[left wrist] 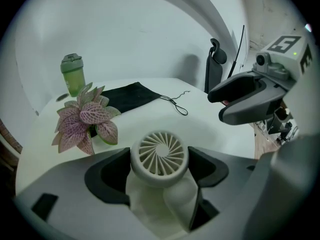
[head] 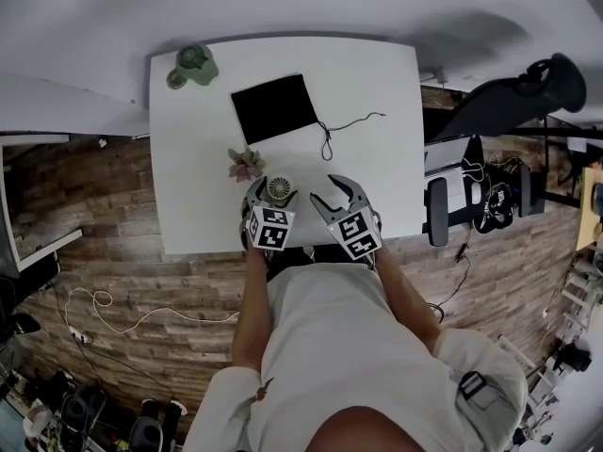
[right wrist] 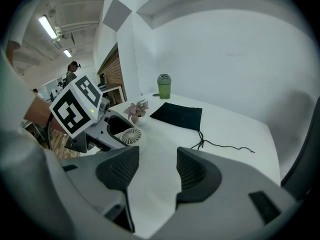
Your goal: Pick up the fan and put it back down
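Fan: the small round white fan (left wrist: 160, 153) is on the near part of the white table (head: 377, 139), grille facing up. Its base looks to be resting on the tabletop, though the contact is too small to be sure of.
Left gripper: the left gripper (head: 275, 192) grasps the fan, with its dark pads (left wrist: 112, 176) against the left and right sides of the round housing. The jaws stand wide only because the housing is wide.
Why that hold: it takes the housing across its full width, from the near side and slanting down. That keeps the grille clear and the fan level, which suits a straight lift and a flat set-down.
Right gripper: the right gripper (right wrist: 156, 165) is released, jaws apart over bare tabletop just right of the fan. It looks parked out of the way, since one gripper is enough.
Neighbours: the pink-veined plant (left wrist: 84, 118) stands just far-left of the fan, so a vertical path would spare its leaves. The black drawstring pouch (head: 273, 107) and the green bottle (head: 193, 64) lie farther off, well apart.
Stage: nothing here shows whether the lift is ahead or already done.
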